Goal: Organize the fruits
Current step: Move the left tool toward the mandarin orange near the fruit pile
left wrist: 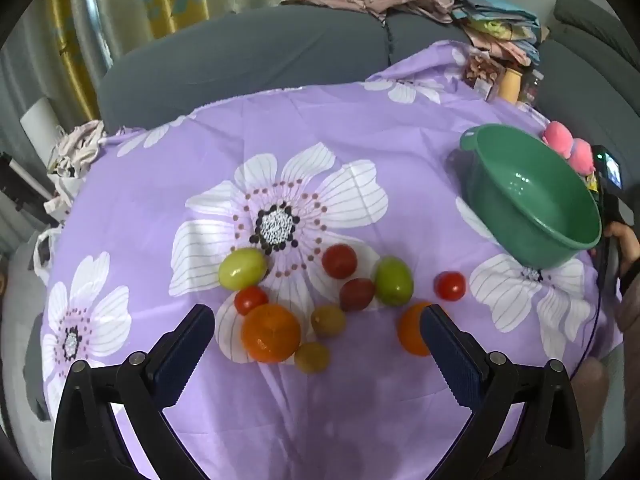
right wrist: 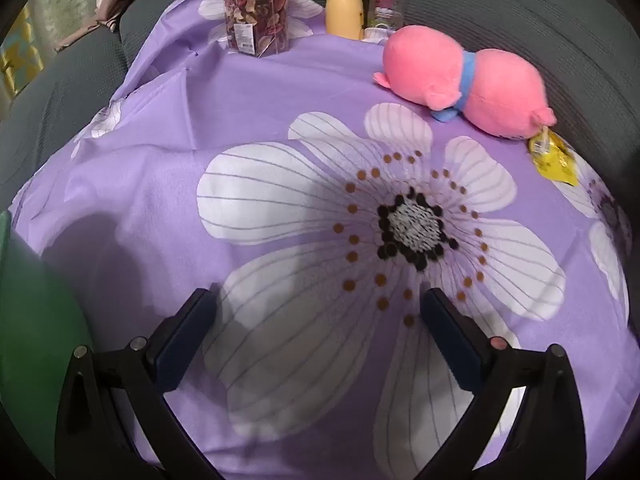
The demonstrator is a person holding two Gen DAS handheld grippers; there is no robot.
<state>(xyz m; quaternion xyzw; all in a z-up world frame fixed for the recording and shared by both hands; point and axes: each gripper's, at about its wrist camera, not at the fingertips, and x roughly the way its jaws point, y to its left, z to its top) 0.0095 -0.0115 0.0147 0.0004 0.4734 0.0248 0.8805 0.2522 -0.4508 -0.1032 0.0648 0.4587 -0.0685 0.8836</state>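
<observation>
Ten small fruits lie loose on the cloth ahead of the left gripper's fingers (left wrist: 200, 332). A large orange (left wrist: 271, 333) sits just ahead of the left finger, a red tomato (left wrist: 251, 299) touching it and a green grape (left wrist: 242, 268) beyond. A second orange (left wrist: 412, 334) is half hidden behind the right fingertip. Between the fingertips lie two olive grapes (left wrist: 328, 320) (left wrist: 312, 357); farther ahead sit a dark red grape (left wrist: 357, 294), a red tomato (left wrist: 339, 261) and a bigger green grape (left wrist: 393, 281). Another tomato (left wrist: 450, 285) rests beyond the right finger. The empty green bowl (left wrist: 532, 196) sits tilted far ahead to the right.
</observation>
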